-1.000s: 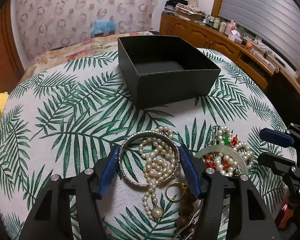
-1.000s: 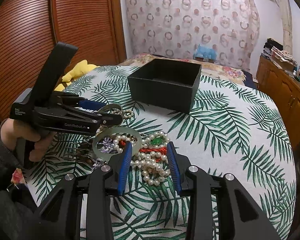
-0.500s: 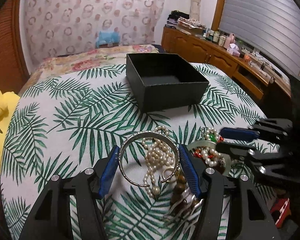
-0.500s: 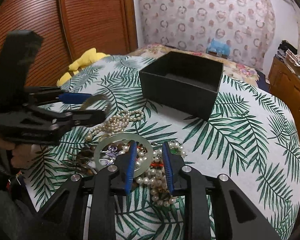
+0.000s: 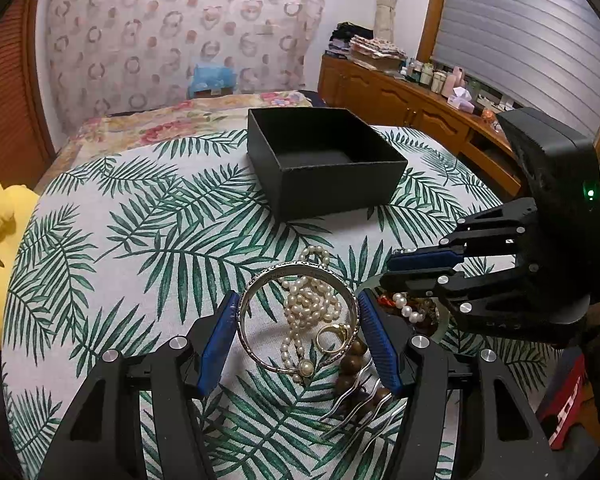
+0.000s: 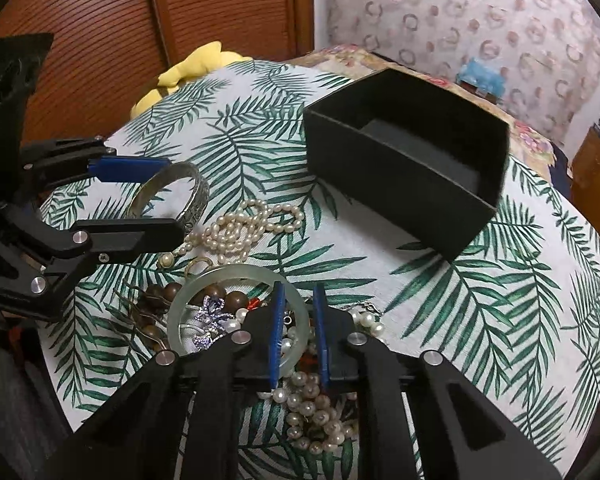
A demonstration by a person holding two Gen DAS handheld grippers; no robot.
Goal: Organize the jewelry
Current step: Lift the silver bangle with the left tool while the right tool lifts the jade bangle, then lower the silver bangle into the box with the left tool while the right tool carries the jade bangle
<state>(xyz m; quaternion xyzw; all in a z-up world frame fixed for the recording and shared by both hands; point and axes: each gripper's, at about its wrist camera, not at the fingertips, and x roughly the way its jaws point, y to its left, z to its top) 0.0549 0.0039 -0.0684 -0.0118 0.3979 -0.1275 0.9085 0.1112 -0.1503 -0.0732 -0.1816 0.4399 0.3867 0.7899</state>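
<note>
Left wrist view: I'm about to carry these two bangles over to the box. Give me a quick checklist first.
1. silver bangle seated between the left gripper jaws: ok.
2. pearl strand free of the silver bangle: cannot tell; it shows through the ring.
3. right gripper jaws straddling the jade bangle rim: ok.
4. Jade bangle firmly clamped: cannot tell.
5. black box open and empty: ok.
6. Way to the box unobstructed: ok, only tablecloth lies between.
</note>
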